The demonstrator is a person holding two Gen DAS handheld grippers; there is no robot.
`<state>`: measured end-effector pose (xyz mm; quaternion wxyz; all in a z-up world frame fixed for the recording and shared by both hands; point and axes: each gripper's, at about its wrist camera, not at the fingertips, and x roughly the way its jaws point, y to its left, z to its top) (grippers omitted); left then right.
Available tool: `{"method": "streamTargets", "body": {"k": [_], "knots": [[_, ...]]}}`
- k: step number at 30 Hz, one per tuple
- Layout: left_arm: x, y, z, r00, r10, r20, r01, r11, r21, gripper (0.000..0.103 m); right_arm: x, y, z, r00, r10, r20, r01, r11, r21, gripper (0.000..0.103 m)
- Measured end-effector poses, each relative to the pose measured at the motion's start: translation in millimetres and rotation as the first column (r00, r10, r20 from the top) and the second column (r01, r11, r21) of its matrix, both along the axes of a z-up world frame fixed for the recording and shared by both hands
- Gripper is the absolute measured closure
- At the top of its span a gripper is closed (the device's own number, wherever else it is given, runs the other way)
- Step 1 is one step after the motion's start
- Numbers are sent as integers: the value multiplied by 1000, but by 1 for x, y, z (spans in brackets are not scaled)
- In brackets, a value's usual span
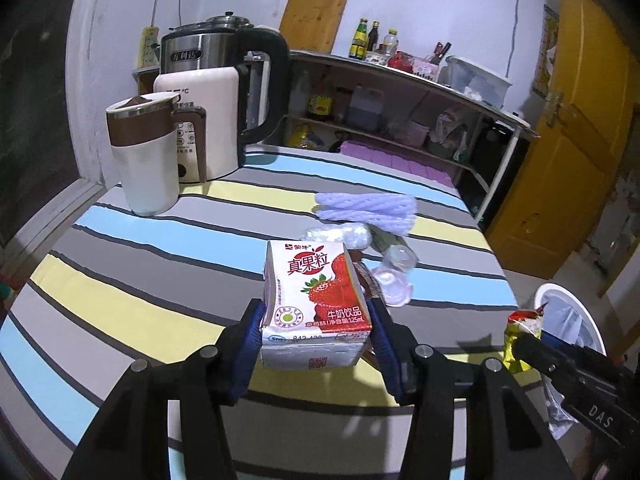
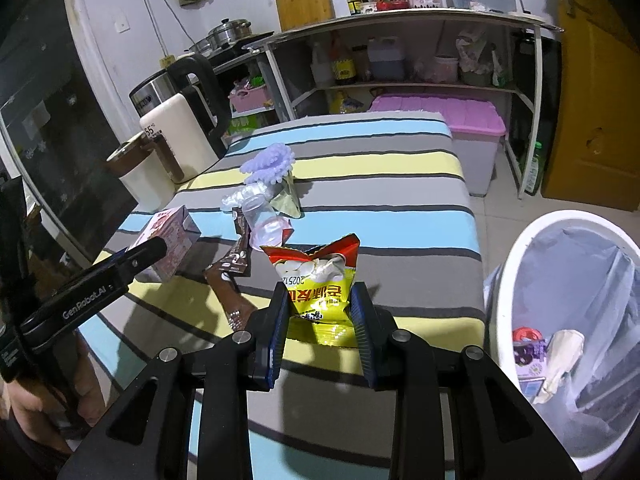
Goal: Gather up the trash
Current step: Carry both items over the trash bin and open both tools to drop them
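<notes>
A: The small white-and-red strawberry milk carton (image 1: 316, 304) sits clamped in the left gripper (image 1: 318, 334), above the striped tablecloth (image 1: 140, 288).

B: The right gripper (image 2: 320, 316) pinches a crumpled yellow-and-red snack bag (image 2: 320, 288). The white lined bin (image 2: 516, 248) stands right; grips likely must hold until over its rim.

The striped desk (image 2: 400, 168) is carrying kettles (image 2: 176, 132) at its far-left corner, with foam netting (image 2: 268, 164) and wrappers (image 2: 240, 256) lying nearer than the kettles.
</notes>
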<state>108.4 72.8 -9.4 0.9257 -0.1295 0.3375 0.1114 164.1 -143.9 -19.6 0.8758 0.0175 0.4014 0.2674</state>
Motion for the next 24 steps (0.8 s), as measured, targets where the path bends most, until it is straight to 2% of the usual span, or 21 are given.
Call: {"method": "streamTargets", "body": {"k": [14,24], "knots": [[-19,-44,12,990,-142,24,142,990,-1,51,-25,-26,16,998,-44,41,45,999,-3,71],[-13,-86,17,962,-272,34,273,962,-6,51,-38,-59,23,992,-113,55,113,994,-9,71]]}}
